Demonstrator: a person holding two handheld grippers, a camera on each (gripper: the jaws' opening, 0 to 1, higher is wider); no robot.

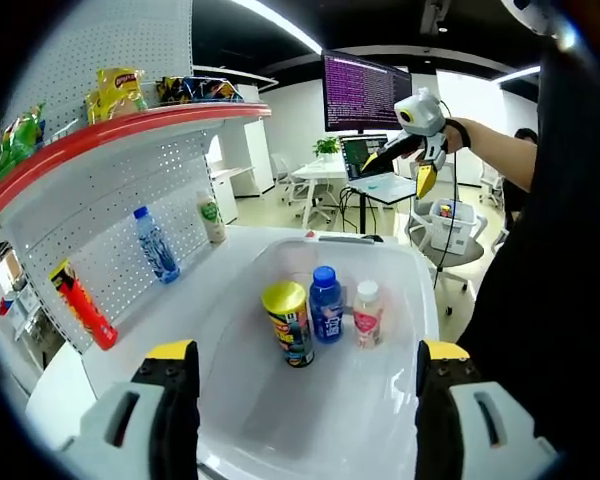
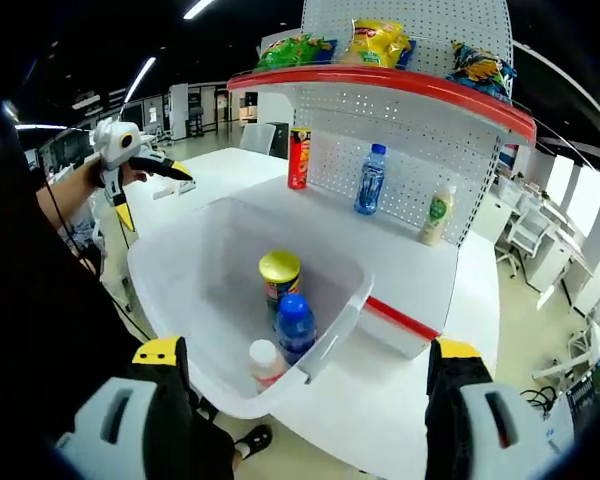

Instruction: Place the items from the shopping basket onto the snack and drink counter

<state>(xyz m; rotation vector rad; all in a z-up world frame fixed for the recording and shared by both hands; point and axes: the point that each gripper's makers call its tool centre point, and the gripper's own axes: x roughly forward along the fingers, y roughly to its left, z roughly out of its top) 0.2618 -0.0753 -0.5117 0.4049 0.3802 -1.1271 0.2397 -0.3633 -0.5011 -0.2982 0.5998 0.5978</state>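
Observation:
The white shopping basket (image 1: 280, 252) stands on the white counter (image 1: 195, 285). Upright in it are a yellow-lidded can (image 1: 288, 322), a blue bottle (image 1: 326, 303) and a small pink-labelled bottle (image 1: 367, 312). My left gripper (image 1: 307, 352) is open above the basket's near end, its jaws wide apart and holding nothing. In the right gripper view the same basket (image 2: 180, 262) holds the can (image 2: 279, 275), the blue bottle (image 2: 295, 325) and the small bottle (image 2: 265, 362). My right gripper (image 2: 308, 352) is open and bare over the basket's near corner.
Against the pegboard stand a water bottle (image 1: 156, 244) and a white-green bottle (image 1: 212, 217), and a red chip tube (image 1: 80, 303) is beside them. Chip bags (image 1: 120, 92) sit on the red upper shelf. Behind are office desks, chairs and a monitor (image 1: 365, 92).

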